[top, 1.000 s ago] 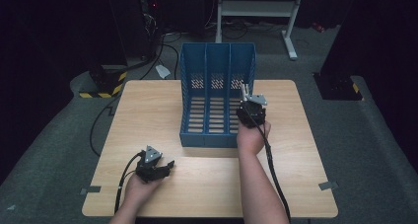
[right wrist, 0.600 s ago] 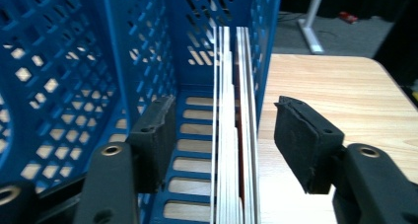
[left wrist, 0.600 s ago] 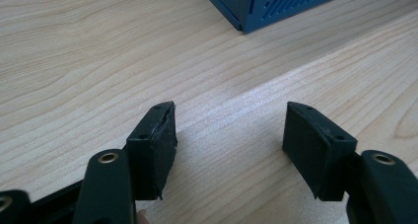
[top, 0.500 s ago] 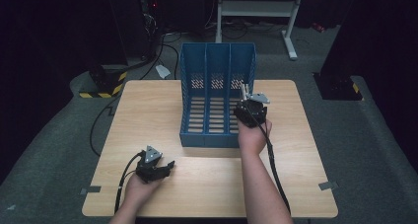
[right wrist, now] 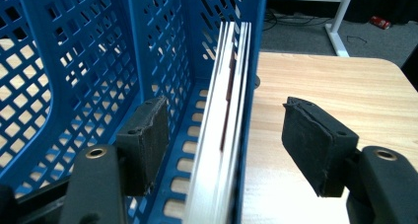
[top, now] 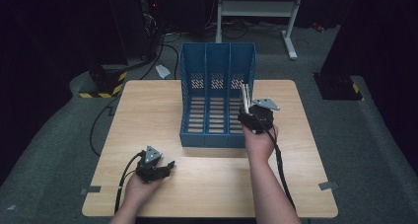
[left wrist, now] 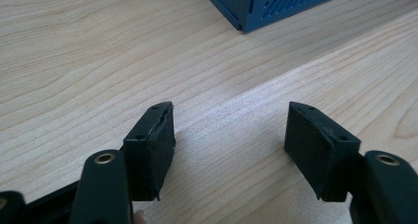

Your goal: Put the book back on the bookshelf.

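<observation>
A blue three-slot file rack (top: 217,100) stands at the middle back of the wooden table (top: 148,110). A thin stack of white booklets (top: 244,93) stands upright in its right slot, against the right wall. In the right gripper view the booklets (right wrist: 226,86) rise between my open jaws. One pad is inside the rack (right wrist: 74,61), the other is outside over the table. My right gripper (top: 246,110) is level with the rack's right wall. The left gripper (top: 169,166) rests low near the table's front left, open and holding nothing (left wrist: 229,130). The rack's corner (left wrist: 266,7) lies ahead of it.
Behind the table stands a white desk frame (top: 256,9). A black-and-yellow striped block (top: 101,88) and cables lie on the floor at the left. A dark block (top: 340,86) sits on the floor at the right. Bare wood stretches between the two grippers.
</observation>
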`<state>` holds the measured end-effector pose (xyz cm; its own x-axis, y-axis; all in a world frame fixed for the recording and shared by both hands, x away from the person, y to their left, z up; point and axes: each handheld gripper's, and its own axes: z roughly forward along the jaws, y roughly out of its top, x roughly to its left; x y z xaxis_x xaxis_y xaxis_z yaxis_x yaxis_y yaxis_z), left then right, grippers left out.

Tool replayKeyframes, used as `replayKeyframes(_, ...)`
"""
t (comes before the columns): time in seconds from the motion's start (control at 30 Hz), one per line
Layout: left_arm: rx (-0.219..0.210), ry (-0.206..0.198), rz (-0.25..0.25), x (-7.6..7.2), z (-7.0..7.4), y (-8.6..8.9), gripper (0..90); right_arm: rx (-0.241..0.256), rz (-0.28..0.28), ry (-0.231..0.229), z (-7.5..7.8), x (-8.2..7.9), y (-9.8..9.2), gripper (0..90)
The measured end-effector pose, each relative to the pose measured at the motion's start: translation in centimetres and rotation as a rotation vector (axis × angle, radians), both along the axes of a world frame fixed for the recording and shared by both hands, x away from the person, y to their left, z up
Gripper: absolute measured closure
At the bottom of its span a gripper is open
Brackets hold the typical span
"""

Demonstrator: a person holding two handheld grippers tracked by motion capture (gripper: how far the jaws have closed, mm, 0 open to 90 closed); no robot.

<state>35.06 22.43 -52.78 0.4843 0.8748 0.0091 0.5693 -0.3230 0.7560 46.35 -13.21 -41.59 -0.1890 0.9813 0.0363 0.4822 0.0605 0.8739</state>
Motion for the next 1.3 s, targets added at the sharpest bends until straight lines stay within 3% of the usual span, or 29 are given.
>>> replayKeyframes(0.4, 0.006, -0.003, -0.005, 0.1, 0.0, 0.0, 35.2, 0.018, 0.038, -0.029, 0.0, -3.0, -3.0, 34.7)
replayKeyframes(0.7, 0.006, -0.003, -0.005, 0.1, 0.0, 0.0, 35.1, 0.016, 0.043, 0.014, -1.8, -4.6, -6.4, 34.2)
replayKeyframes(0.87, 0.007, -0.003, -0.005, 0.1, 0.0, 0.0, 35.0, -0.057, 0.057, 0.055, -5.0, -5.9, -8.4, 33.1)
replayKeyframes(0.97, 0.006, -0.004, -0.005, 0.1, 0.0, 0.0, 35.0, -0.054, 0.06, 0.1, -6.8, -6.6, -9.3, 31.2)
replayKeyframes(1.07, 0.006, -0.004, -0.005, 0.1, 0.0, 0.0, 34.8, -0.081, 0.058, 0.15, -8.6, -7.3, -9.8, 28.9)
replayKeyframes(1.2, 0.0, -0.001, -0.003, 0.1, 0.0, -0.1, 34.8, -0.124, 0.062, 0.189, -10.1, -8.2, -10.0, 28.9)
replayKeyframes(1.3, 0.0, -0.001, -0.003, 0.1, 0.0, -0.1, 34.7, -0.13, 0.064, 0.215, -10.7, -8.9, -10.1, 28.8)
